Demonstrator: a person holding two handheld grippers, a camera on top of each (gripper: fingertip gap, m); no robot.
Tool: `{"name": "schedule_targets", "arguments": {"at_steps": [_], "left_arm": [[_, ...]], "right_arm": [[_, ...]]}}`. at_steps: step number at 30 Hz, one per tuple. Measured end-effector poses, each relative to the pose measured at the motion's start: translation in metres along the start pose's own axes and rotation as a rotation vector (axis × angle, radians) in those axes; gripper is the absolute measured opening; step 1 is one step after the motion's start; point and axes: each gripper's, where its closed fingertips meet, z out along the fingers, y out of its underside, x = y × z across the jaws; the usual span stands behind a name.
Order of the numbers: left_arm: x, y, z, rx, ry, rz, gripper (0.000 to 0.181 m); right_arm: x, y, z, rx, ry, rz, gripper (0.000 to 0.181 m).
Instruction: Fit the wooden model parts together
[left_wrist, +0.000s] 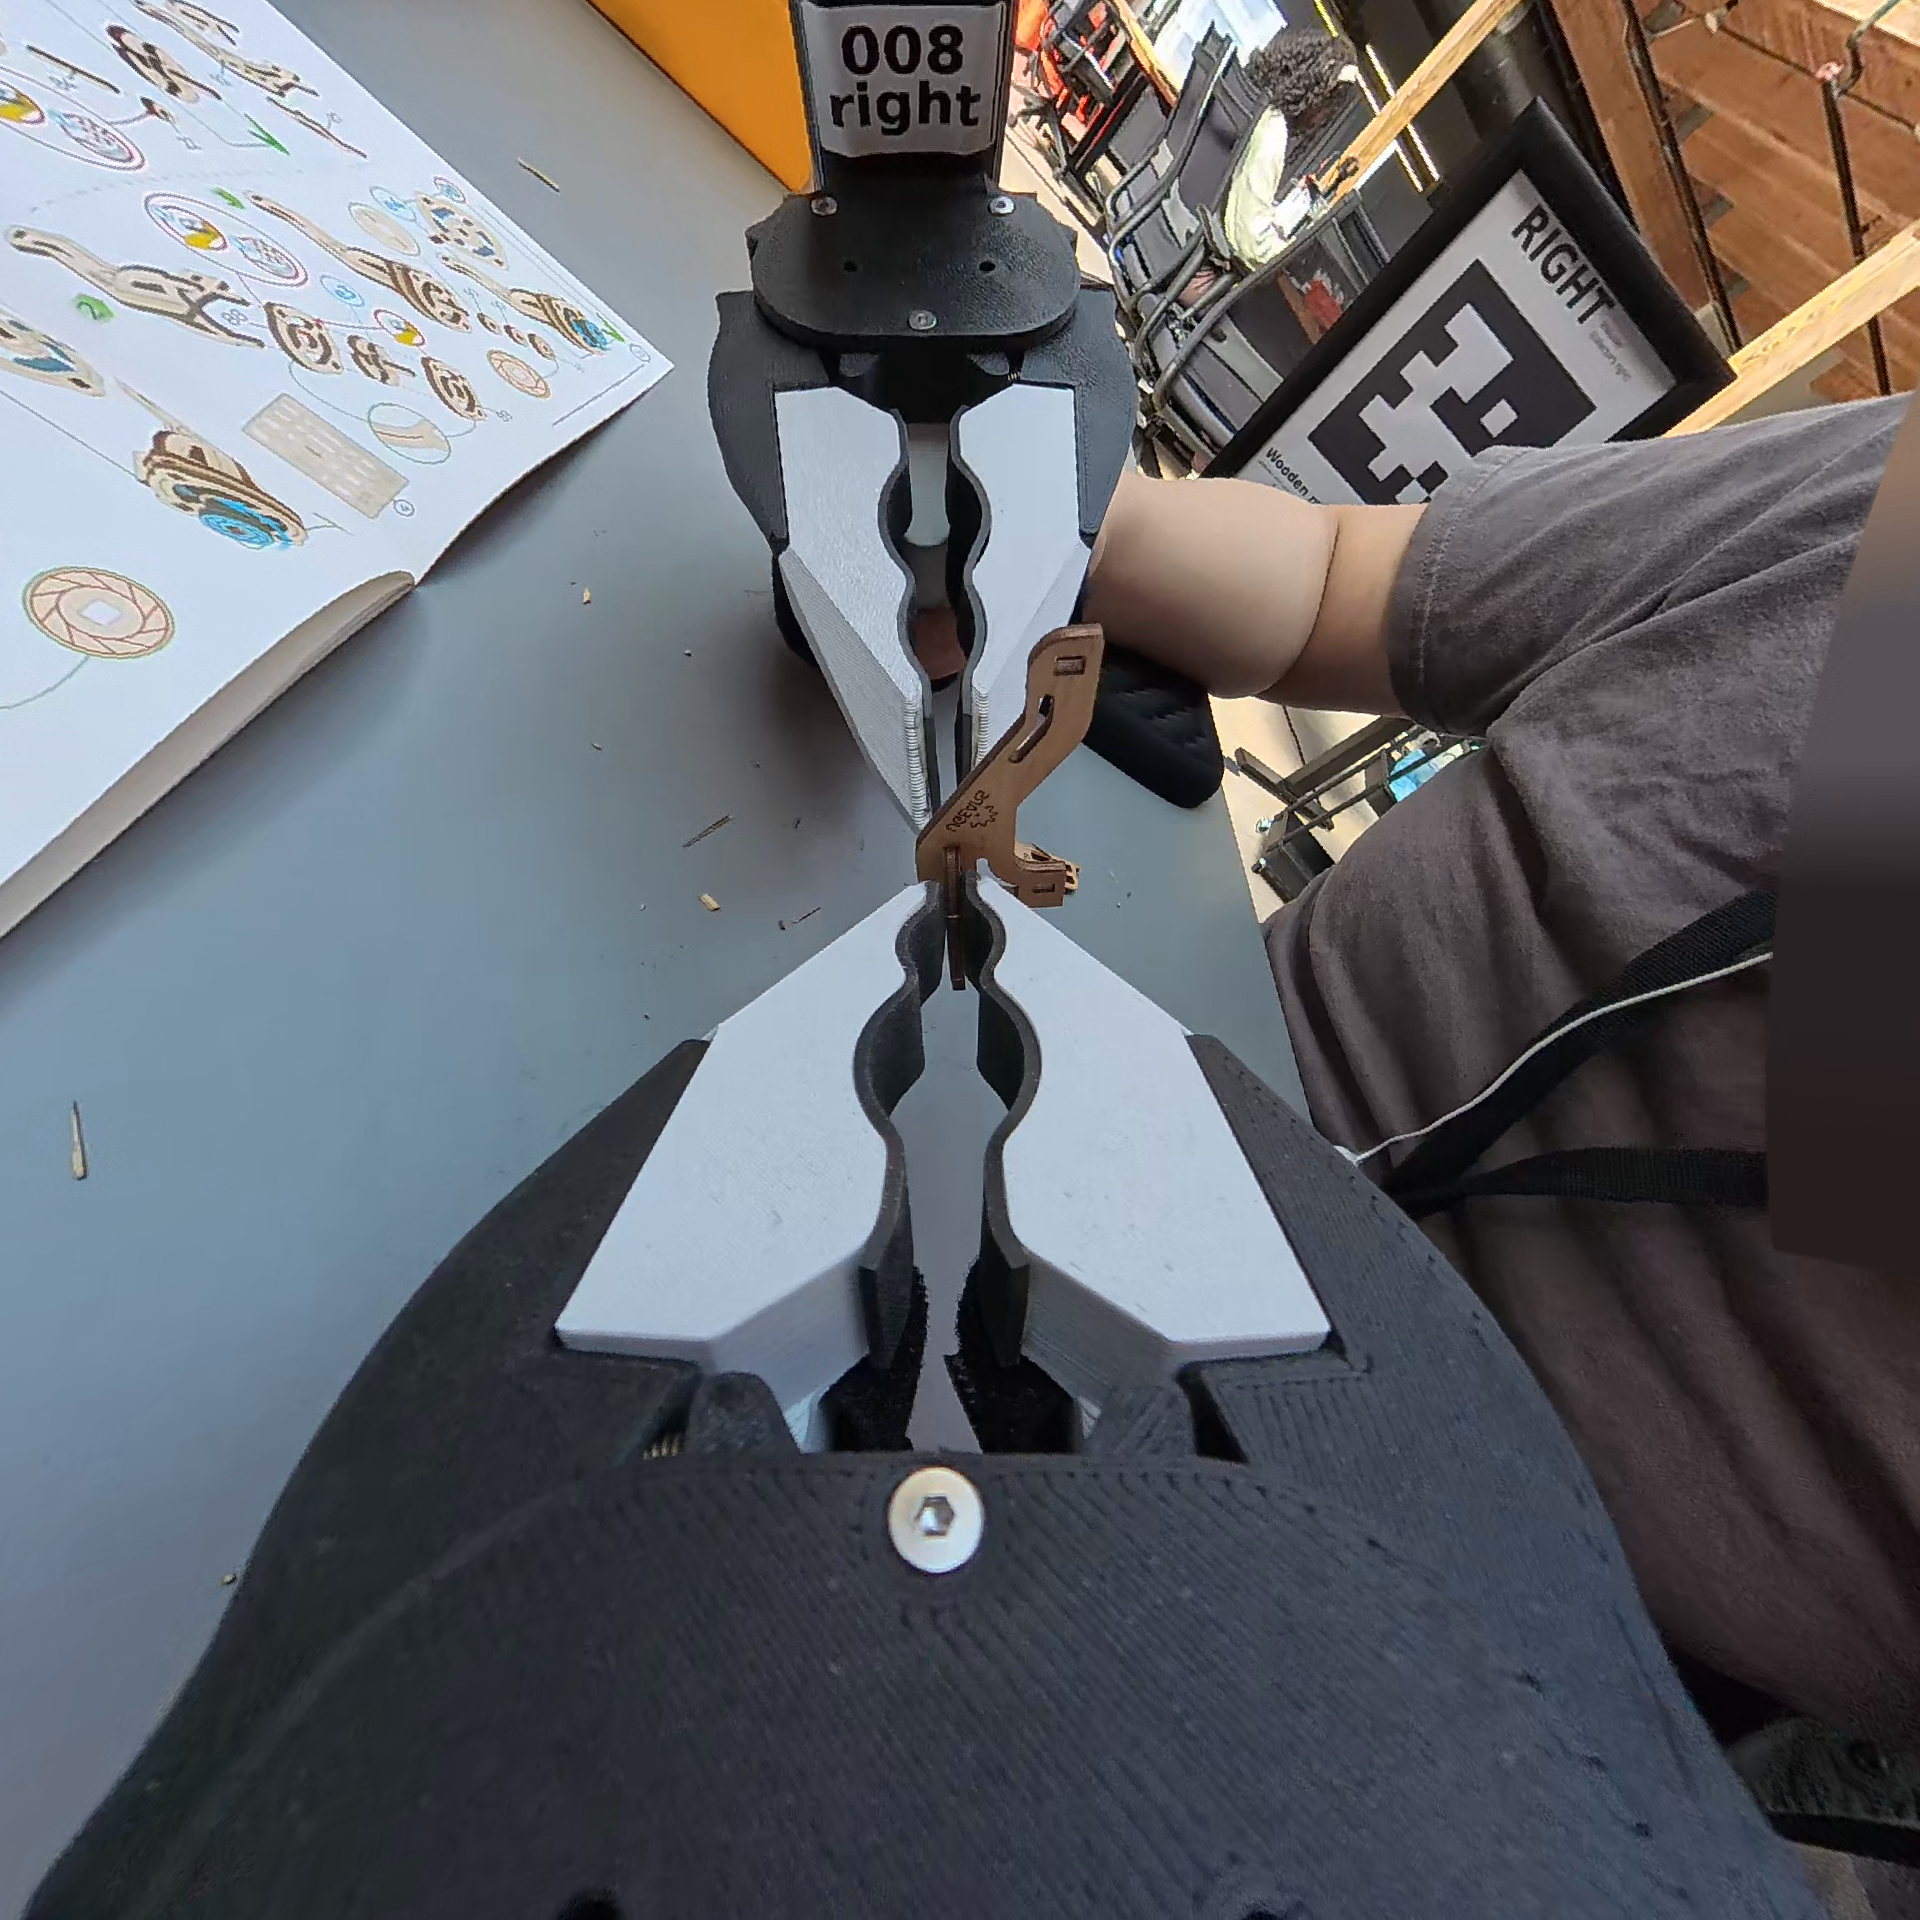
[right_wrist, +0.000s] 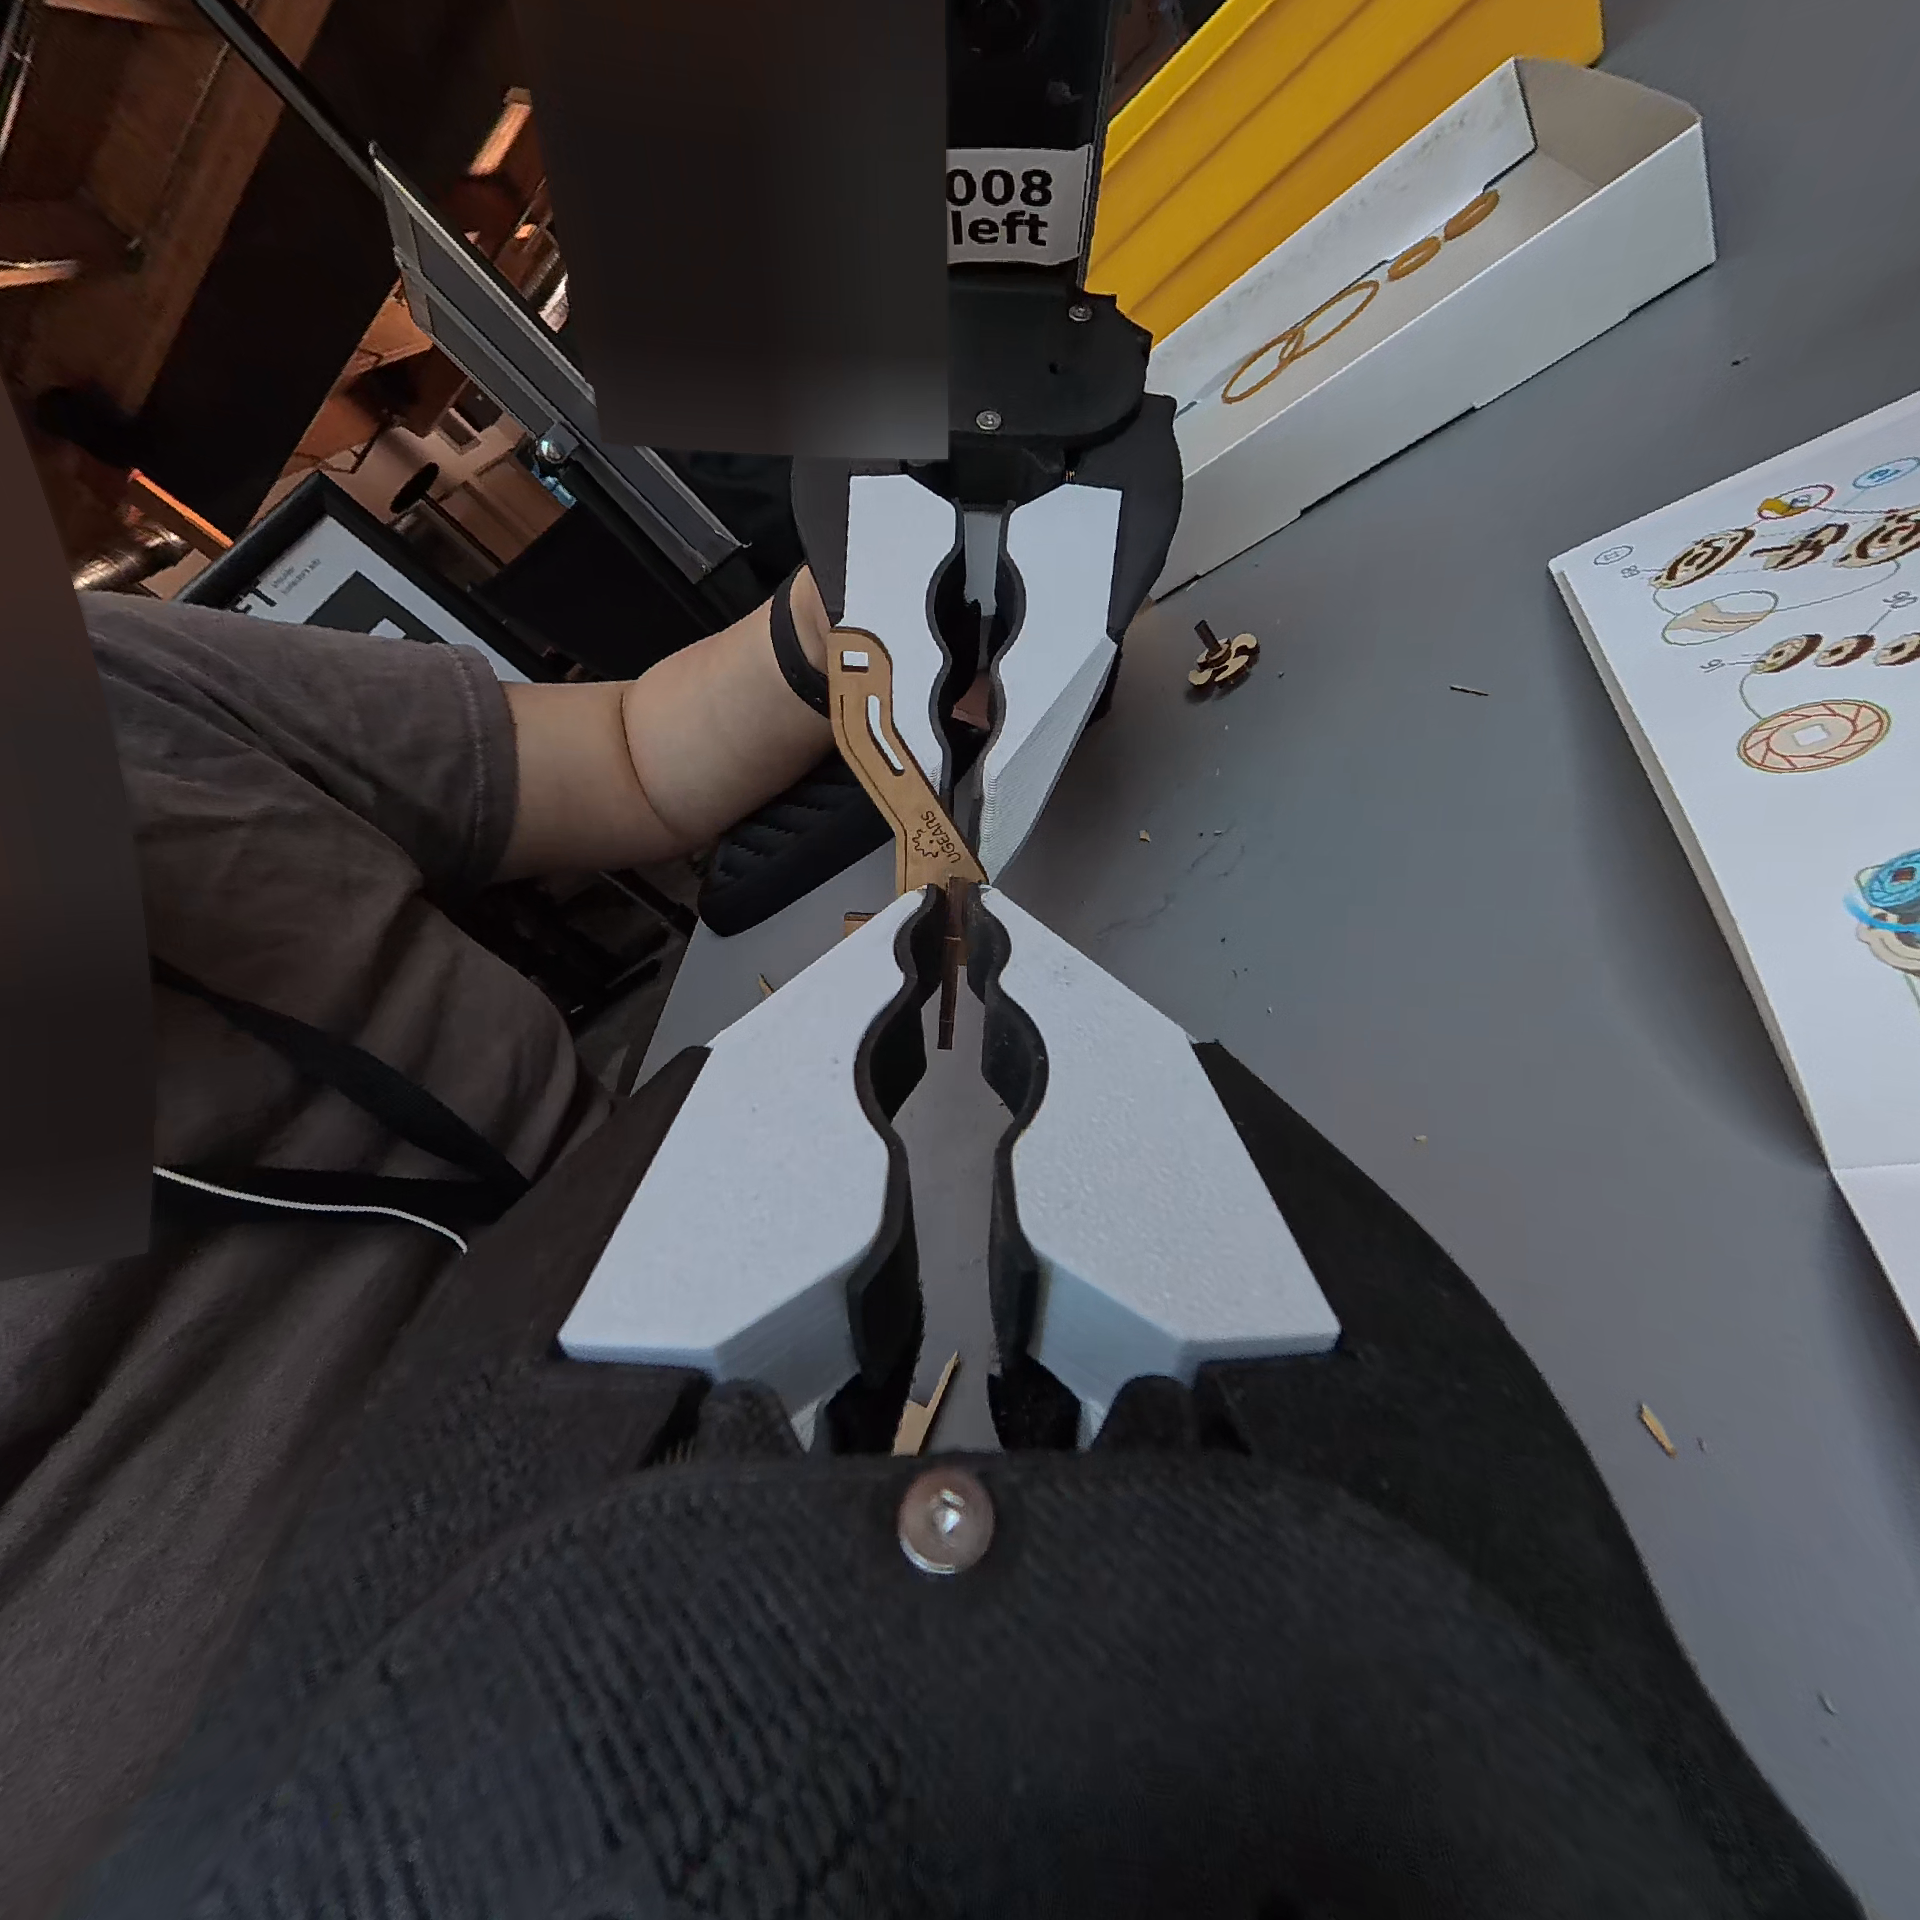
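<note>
My two grippers meet tip to tip above the grey table (left_wrist: 416, 1039). My left gripper (left_wrist: 951, 899) is shut on a thin wooden piece (left_wrist: 953, 940), seen edge-on between its white fingers. That piece joins the lower end of a flat, slotted wooden arm (left_wrist: 1023, 753), which slants up to the right. In the right wrist view my right gripper (right_wrist: 951, 909) is shut on a thin edge-on wooden piece (right_wrist: 947, 987) at the same joint, and the arm (right_wrist: 878, 743) slants up left. I cannot tell whether both hold one piece. Each view shows the other gripper opposite, right (left_wrist: 940, 800) and left (right_wrist: 971, 862).
An open instruction booklet (left_wrist: 260, 364) lies on the table, also in the right wrist view (right_wrist: 1787, 790). A white box (right_wrist: 1621, 197) with a wooden sheet, a yellow box (right_wrist: 1299, 125) and a small wooden gear part (right_wrist: 1224, 657) sit behind. Another wooden part (left_wrist: 1047, 875) lies near the table edge. A person's arm (left_wrist: 1247, 592) is close. The tips of both grippers are at nearly the same place.
</note>
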Motion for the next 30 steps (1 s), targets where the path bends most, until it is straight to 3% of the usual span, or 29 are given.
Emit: {"name": "schedule_targets", "arguments": {"at_steps": [7, 13, 19, 30], "left_arm": [[-0.002, 0.011, 0.006, -0.008, 0.042, -0.034, 0.000], [-0.001, 0.006, 0.005, 0.029, 0.018, 0.025, 0.001], [-0.001, 0.001, 0.003, 0.079, 0.071, -0.034, 0.002], [-0.007, 0.002, 0.004, 0.091, -0.012, 0.005, 0.000]], "right_arm": [[0.003, 0.013, 0.003, -0.076, 0.017, 0.027, 0.001], [0.002, 0.009, 0.000, -0.046, -0.009, 0.064, 0.001], [0.003, 0.005, -0.002, -0.018, -0.022, 0.089, 0.001], [0.007, 0.008, -0.002, -0.027, -0.001, 0.108, 0.001]]}}
